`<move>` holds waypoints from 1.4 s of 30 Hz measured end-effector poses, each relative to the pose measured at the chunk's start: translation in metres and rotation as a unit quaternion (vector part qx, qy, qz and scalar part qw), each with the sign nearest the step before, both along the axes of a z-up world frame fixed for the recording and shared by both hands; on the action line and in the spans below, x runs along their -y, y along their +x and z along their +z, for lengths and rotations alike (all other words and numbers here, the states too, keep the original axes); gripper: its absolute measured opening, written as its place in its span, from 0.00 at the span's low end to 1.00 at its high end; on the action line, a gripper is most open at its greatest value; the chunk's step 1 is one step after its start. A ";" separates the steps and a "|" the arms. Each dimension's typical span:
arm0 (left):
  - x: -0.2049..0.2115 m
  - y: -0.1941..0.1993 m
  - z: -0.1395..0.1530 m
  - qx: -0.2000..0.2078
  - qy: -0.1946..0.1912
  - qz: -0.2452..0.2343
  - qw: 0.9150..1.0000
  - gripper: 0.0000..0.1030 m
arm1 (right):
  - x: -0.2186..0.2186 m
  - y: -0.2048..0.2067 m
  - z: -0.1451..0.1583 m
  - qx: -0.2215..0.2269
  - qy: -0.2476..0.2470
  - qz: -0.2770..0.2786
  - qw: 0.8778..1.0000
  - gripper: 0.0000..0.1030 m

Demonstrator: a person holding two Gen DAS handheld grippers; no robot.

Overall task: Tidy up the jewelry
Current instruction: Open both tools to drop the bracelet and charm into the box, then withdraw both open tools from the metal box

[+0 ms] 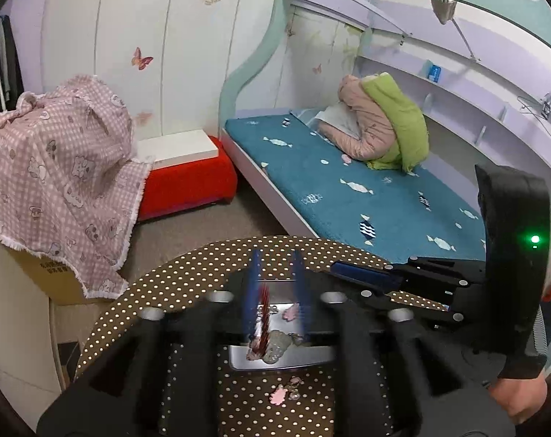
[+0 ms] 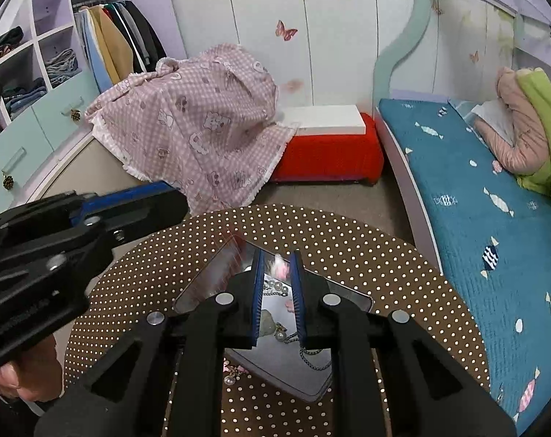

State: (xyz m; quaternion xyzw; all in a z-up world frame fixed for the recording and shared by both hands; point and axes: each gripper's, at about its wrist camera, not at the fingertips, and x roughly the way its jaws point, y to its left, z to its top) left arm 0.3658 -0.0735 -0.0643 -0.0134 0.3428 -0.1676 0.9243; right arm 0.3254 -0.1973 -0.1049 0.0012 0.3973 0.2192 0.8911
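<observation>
A shiny metal tray (image 2: 348, 293) lies on a round brown polka-dot table (image 2: 385, 255). It holds jewelry: pearl pieces (image 2: 278, 286), a dark chain (image 2: 313, 360) and pink charms. My right gripper (image 2: 278, 291) hovers over the tray, open and empty. My left gripper (image 1: 277, 293) is open above the tray (image 1: 297, 360), with a red tassel piece (image 1: 264, 318), motion-blurred, between its fingers; whether it hangs from a finger I cannot tell. A pink charm with pearls (image 1: 284, 391) lies on the table in front of the tray; it also shows in the right wrist view (image 2: 233, 373).
The other gripper crosses each view: the right one (image 1: 439, 280), the left one (image 2: 75, 225). A bed with a blue mattress (image 2: 494, 200) stands right of the table. A red stool (image 2: 330, 156) and a box under a pink cloth (image 2: 202, 123) stand behind it.
</observation>
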 end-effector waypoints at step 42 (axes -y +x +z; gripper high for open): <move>-0.068 -0.145 0.065 0.123 0.002 0.137 0.983 0.95 | 0.033 -0.121 0.093 0.154 0.041 -0.083 0.984 0.93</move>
